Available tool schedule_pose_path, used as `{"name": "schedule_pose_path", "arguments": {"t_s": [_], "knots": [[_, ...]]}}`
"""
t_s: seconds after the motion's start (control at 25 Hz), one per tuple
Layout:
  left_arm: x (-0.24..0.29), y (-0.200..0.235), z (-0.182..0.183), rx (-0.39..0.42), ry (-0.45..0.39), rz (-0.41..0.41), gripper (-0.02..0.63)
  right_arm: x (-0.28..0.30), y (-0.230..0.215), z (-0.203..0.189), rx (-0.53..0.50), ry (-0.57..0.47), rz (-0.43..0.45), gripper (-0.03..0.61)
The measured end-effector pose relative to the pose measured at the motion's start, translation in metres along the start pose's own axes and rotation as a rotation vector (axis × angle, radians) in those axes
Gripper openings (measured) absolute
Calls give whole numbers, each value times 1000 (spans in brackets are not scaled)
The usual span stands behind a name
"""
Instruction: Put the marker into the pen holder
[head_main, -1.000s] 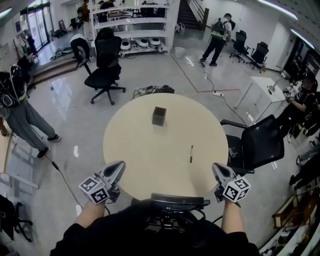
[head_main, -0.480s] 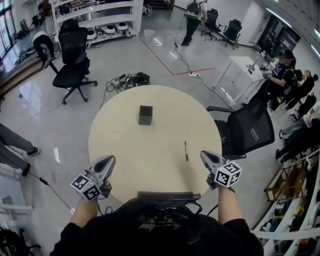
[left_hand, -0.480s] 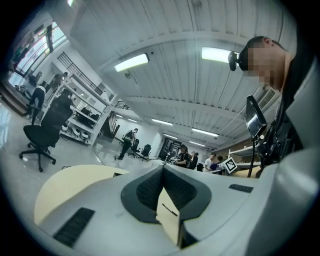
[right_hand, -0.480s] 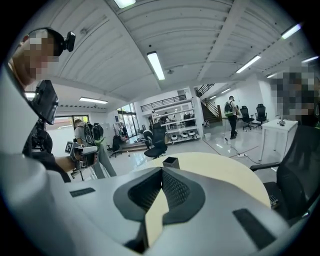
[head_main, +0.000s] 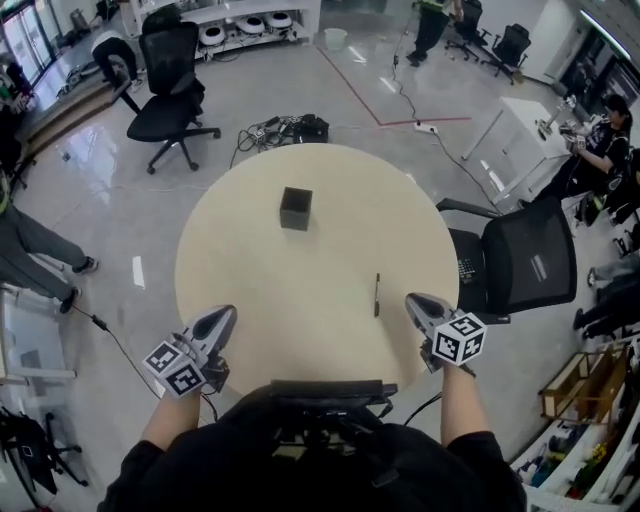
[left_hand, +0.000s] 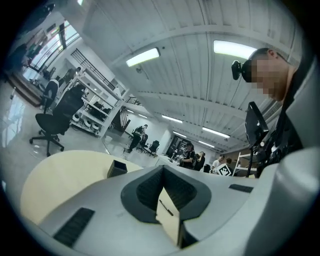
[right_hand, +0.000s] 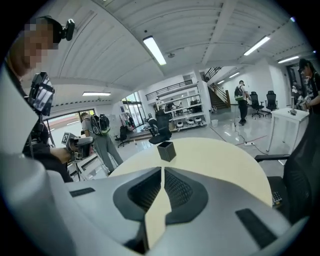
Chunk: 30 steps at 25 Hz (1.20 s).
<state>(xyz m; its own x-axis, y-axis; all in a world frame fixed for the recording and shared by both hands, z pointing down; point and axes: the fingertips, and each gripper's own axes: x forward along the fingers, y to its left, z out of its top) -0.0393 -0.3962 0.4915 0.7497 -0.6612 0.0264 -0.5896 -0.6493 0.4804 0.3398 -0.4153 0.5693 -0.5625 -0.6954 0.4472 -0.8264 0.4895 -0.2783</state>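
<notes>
A black marker (head_main: 377, 294) lies on the right half of the round beige table (head_main: 250, 280). The square black pen holder (head_main: 295, 208) stands upright, farther back near the middle. My right gripper (head_main: 412, 300) hovers over the near right edge, just right of the marker, jaws shut and empty. My left gripper (head_main: 228, 314) is at the near left edge, also shut with nothing held. The left gripper view shows its closed tips (left_hand: 162, 170), the marker (left_hand: 166, 208) below them and the holder (left_hand: 117, 168) beyond. The right gripper view has shut tips (right_hand: 163, 170) pointing toward the holder (right_hand: 166, 150).
A black mesh chair (head_main: 525, 265) stands close against the table's right side. Another office chair (head_main: 170, 90) and a cable bundle (head_main: 290, 128) are on the floor behind. A white desk (head_main: 515, 145) and several people are farther off.
Both grippers have moved forward and down over the table's near edge. The right one now sits closer to the marker. The head view has shifted; marker and holder have not moved.
</notes>
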Motion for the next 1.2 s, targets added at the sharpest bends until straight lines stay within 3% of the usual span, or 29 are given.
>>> {"name": "schedule_pose_path", "arguments": {"t_s": [0.2,0.48,0.64,0.8,1.2], "knots": [[4,5,3,20,-3,32,-6,19,-35,8,31,66,-34,18],[11,24,2,11,25,21,-6,85,-73,-13,40,315,-88,186],[12,42,-6,2,61,31,-6,122,-107,-64,87,498,-185,187],[11,54,-13,-13,89,45,-6,149,-120,-113,127,641,-225,186],[15,78,-28,-58,123,62,-6,175,-137,-166,107,830,-323,186]]}}
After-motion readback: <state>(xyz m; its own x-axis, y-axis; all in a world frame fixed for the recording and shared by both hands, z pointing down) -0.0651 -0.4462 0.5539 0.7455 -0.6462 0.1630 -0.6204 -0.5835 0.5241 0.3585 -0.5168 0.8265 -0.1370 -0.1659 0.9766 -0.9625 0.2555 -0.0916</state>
